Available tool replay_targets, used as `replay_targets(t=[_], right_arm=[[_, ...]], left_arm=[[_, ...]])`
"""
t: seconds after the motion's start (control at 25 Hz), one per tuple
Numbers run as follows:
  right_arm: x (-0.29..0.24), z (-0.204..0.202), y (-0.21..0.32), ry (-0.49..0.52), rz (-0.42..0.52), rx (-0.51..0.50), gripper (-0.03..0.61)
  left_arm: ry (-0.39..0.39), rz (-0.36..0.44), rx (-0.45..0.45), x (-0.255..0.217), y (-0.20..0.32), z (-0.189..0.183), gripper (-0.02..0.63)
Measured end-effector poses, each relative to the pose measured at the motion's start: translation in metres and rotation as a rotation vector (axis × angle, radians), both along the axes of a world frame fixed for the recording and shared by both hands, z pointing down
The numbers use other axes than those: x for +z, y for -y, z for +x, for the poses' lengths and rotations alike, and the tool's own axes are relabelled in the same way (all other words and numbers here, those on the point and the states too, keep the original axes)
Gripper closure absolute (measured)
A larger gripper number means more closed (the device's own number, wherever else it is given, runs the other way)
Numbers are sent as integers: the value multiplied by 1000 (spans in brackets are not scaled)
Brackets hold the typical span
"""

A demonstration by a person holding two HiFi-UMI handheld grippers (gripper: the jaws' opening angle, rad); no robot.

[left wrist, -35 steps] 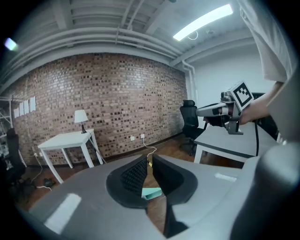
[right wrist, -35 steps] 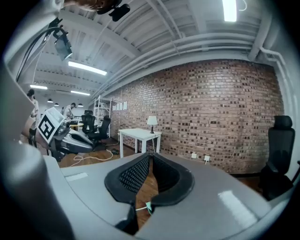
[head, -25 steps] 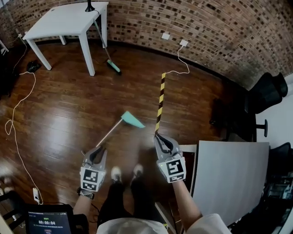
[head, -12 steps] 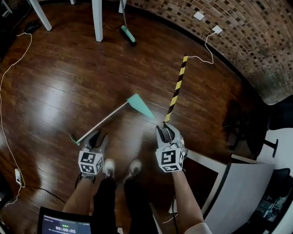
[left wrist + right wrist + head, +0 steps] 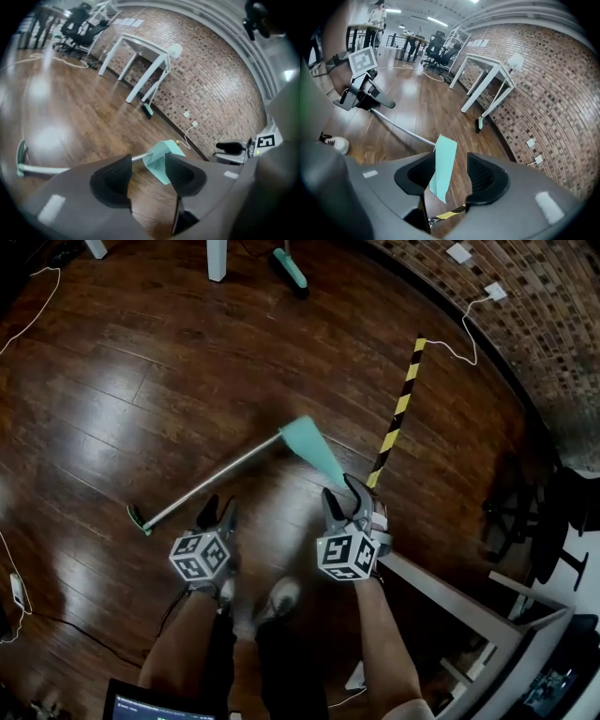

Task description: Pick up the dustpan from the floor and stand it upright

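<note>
Nearest, a white shoe (image 5: 282, 596) stands on the dark wooden plank floor (image 5: 112, 409). Left gripper (image 5: 218, 510): jaws opening, nothing between them, tips just short of the long metal handle of the teal plastic dustpan (image 5: 311, 446). Right gripper (image 5: 344, 489): jaws opening, the pan's near edge standing in the gap, pads not pressing on it. The dustpan lies flat on the floor. Beyond it, a yellow-and-black striped strip (image 5: 398, 409) runs towards the red brick wall (image 5: 553, 334).

- Your opening left tongs (image 5: 147, 171), nothing between them, cover the middle of the dustpan (image 5: 162, 158) handle.
- It is unclear whether the dustpan sits between your opening right tongs (image 5: 452, 177) or beyond them.
- Your head view's top edge crops the broom (image 5: 291, 268) and the bench (image 5: 217, 259).
</note>
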State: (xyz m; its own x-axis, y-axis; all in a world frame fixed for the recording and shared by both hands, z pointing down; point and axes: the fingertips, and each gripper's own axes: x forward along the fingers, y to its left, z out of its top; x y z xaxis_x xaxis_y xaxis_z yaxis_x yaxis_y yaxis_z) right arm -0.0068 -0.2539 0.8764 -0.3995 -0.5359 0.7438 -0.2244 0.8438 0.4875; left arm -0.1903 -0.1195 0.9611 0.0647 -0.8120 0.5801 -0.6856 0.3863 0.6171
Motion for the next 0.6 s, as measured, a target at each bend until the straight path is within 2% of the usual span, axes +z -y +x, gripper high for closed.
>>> replay_targets(t=[0.12, 0.2, 0.32, 0.4, 0.52, 0.6], right_arm=[[46, -16, 9, -67, 43, -65, 336], [70, -28, 11, -98, 72, -117, 327], [101, -33, 14, -157, 117, -196, 316], [119, -28, 19, -196, 137, -211, 305], [138, -22, 32, -223, 140, -189, 293], [148, -20, 36, -235, 138, -184, 291]], left_arm=[[-97, -65, -183, 62, -10, -14, 403], [-139, -98, -345, 97, -24, -33, 403], [-252, -91, -626, 141, -44, -60, 403], [-329, -83, -777, 171, -58, -72, 405], [-408, -76, -924, 208, -73, -86, 403], [-425, -69, -971, 224, -82, -96, 403]])
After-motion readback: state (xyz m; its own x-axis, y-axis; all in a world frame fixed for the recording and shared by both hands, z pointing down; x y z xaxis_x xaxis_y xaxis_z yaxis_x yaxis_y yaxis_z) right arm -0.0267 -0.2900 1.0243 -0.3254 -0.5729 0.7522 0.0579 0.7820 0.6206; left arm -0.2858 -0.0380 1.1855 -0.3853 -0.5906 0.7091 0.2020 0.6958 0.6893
